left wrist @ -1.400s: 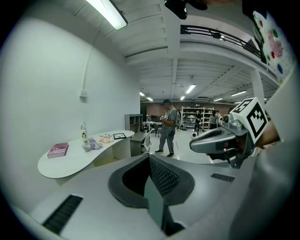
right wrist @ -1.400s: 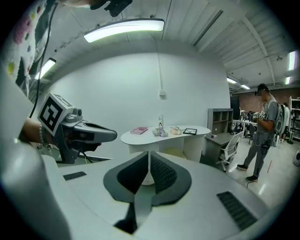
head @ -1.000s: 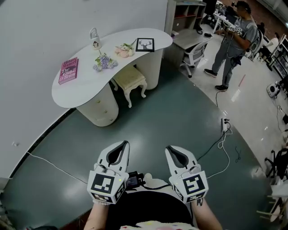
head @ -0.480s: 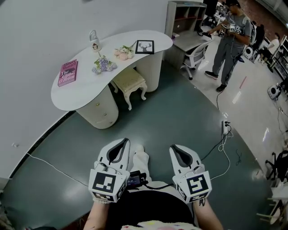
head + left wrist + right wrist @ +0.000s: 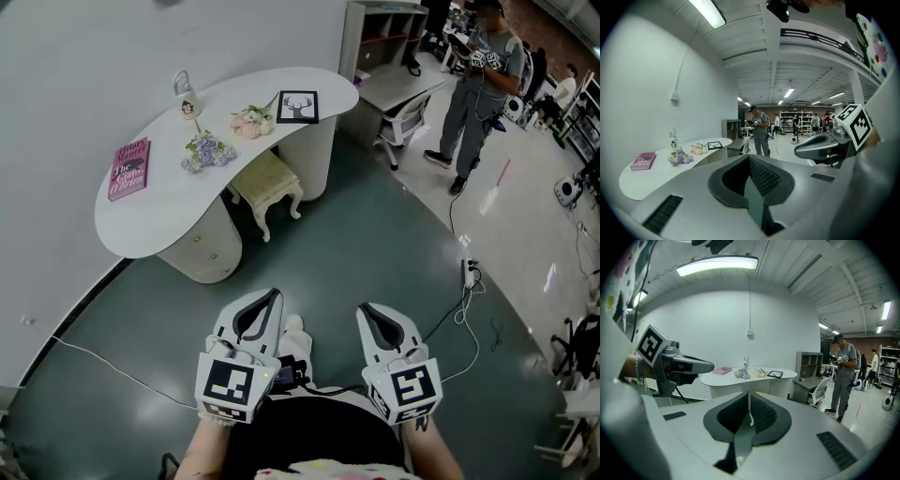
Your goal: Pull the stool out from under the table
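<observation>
A cream stool [image 5: 267,182] with carved legs stands partly tucked under the white curved table [image 5: 159,202], between its two pedestals. The table shows small at the left in the left gripper view [image 5: 651,176] and in the middle distance in the right gripper view [image 5: 754,378]. Both grippers are held low in front of me, well short of the stool. My left gripper [image 5: 272,296] is shut with nothing in it. My right gripper [image 5: 364,310] is shut and empty too. The stool is hidden in both gripper views.
On the table lie a pink book [image 5: 128,169], purple flowers [image 5: 208,150], pink flowers [image 5: 250,121], a framed deer picture [image 5: 297,107] and a small bottle [image 5: 187,97]. A person [image 5: 478,84] stands at the far right beside a desk chair [image 5: 401,120]. A power strip and white cable [image 5: 469,272] lie on the floor.
The table and stool have slid left and slightly closer in the head view as I step forward. Both grippers stay shut and empty in front of me.
</observation>
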A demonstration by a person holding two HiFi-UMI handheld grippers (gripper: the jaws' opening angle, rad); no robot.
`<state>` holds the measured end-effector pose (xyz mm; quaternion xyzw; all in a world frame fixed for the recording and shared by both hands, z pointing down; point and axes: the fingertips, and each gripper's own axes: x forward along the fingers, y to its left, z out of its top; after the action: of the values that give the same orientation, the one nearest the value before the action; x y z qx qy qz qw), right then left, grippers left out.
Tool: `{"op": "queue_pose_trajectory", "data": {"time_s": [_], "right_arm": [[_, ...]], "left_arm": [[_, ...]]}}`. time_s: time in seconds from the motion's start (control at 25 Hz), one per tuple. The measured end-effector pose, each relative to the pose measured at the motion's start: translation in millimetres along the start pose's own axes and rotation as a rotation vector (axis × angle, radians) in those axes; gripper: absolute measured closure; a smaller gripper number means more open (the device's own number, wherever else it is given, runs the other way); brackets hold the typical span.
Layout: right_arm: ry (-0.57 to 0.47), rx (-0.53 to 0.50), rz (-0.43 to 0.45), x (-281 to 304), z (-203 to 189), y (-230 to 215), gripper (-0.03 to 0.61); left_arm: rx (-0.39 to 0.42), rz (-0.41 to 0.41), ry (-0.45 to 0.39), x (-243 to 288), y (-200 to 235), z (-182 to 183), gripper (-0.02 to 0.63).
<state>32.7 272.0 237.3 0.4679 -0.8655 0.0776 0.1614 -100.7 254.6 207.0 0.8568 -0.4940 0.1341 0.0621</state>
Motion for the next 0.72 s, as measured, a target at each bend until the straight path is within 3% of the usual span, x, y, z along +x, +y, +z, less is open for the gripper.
{"op": "queue_pose_trajectory", "data": {"time_s": [0.72], "right_arm": [[0.029,0.048,-0.099,132,53,-76,0.537]], "left_arm": [[0.006,-0.128,0.005,142,88,41,0.597]]}}
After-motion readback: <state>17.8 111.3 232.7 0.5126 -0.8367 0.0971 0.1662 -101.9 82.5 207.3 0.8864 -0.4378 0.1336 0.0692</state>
